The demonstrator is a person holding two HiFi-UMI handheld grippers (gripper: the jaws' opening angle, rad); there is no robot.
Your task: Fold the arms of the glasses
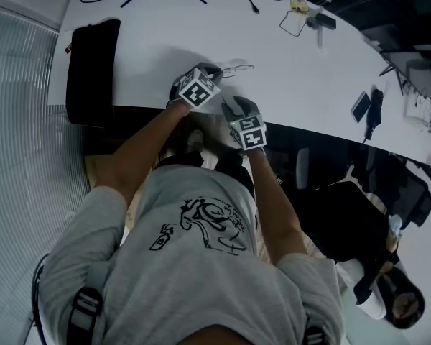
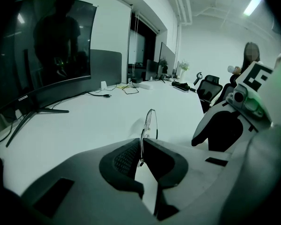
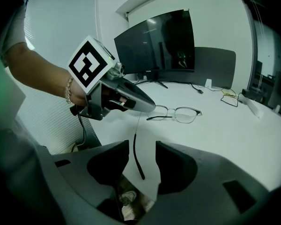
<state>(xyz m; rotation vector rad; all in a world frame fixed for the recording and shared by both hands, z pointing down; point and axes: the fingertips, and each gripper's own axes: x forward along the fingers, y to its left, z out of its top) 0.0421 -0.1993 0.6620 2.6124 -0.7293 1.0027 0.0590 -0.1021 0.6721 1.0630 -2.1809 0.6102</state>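
Thin wire-rimmed glasses lie on the white table, close to its near edge. My left gripper is shut on the glasses at one end of the frame, and a lens rim rises just past its pads. From that end one arm of the glasses hangs out toward me, its dark tip between the jaws of my right gripper. The right gripper stands open, and its pads do not press on the arm. In the right gripper view the left gripper is close ahead.
A large dark monitor stands at the back of the table, and a flat black pad lies on the left. Cables and small items sit far right. Office chairs and a seated person are beyond the table.
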